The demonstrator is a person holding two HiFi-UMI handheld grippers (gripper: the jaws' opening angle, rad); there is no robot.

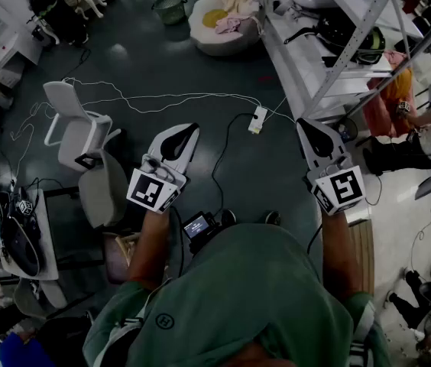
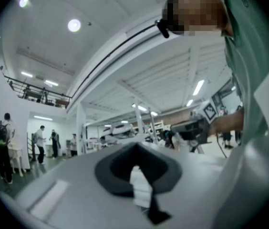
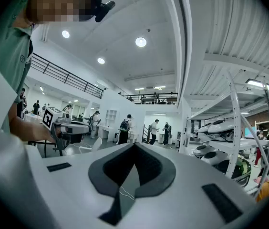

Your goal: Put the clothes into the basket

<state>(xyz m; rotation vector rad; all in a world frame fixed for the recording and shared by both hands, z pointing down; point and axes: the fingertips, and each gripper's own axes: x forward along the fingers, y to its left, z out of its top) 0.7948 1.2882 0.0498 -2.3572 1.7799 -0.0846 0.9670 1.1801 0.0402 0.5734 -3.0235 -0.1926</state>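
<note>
Far ahead on the dark floor a white round cushion seat (image 1: 214, 43) holds the clothes (image 1: 231, 10): cream, yellow and pink pieces heaped together. A green basket (image 1: 170, 8) stands on the floor just left of it. My left gripper (image 1: 189, 130) and right gripper (image 1: 305, 125) are held level in front of my chest, well short of both. Each is shut with nothing between its jaws. The left gripper view shows its closed jaws (image 2: 135, 146) and the right gripper (image 2: 191, 128) beside it. In the right gripper view the jaws (image 3: 135, 146) are closed too.
A white chair (image 1: 74, 121) stands to the left of my left gripper. Thin cables (image 1: 162, 98) and a power strip (image 1: 257, 119) lie across the floor ahead. A metal shelf rack (image 1: 330, 44) runs along the right, with a seated person (image 1: 399, 98) beyond it. A cluttered desk (image 1: 21, 235) stands at the near left.
</note>
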